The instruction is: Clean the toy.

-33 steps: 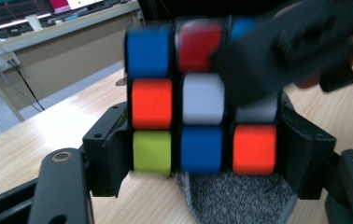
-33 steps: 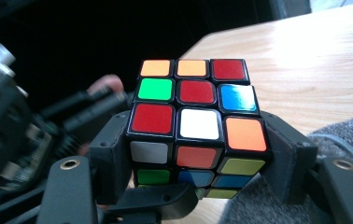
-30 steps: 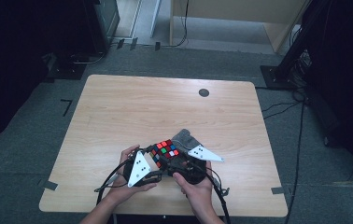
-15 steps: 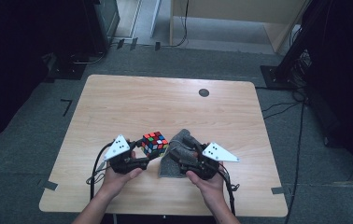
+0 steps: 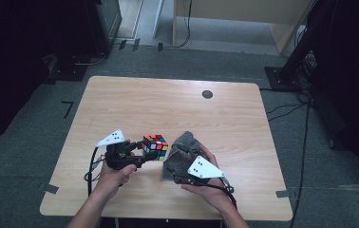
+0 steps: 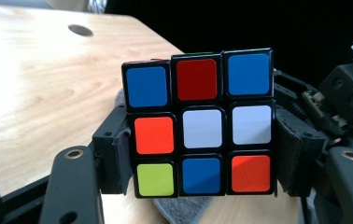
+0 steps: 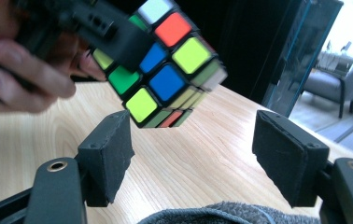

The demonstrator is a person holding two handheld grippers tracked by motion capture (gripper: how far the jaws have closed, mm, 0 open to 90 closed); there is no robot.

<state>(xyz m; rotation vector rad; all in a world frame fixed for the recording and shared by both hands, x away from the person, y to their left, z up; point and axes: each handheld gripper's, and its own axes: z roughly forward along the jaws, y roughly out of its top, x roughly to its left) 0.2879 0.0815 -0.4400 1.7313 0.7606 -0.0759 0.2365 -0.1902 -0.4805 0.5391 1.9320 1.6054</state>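
The left gripper [image 6: 202, 168] squeezes the colourful cube [image 6: 201, 122] tight between its two jaws. The right gripper [image 7: 193, 163] stands open and empty, the cube up above its jaws, a grey cloth [image 7: 212, 213] just below.

The Rubik's cube [image 5: 155, 147] was a black-framed three-by-three puzzle, scrambled: its near face showed blue, red and blue tiles above orange, white, white, then yellow-green, blue, orange. It hung clear of the counter [image 5: 168, 104], clamped by two opposite sides. Just beside it a grey towel [image 5: 180, 154] lay crumpled near the front edge.
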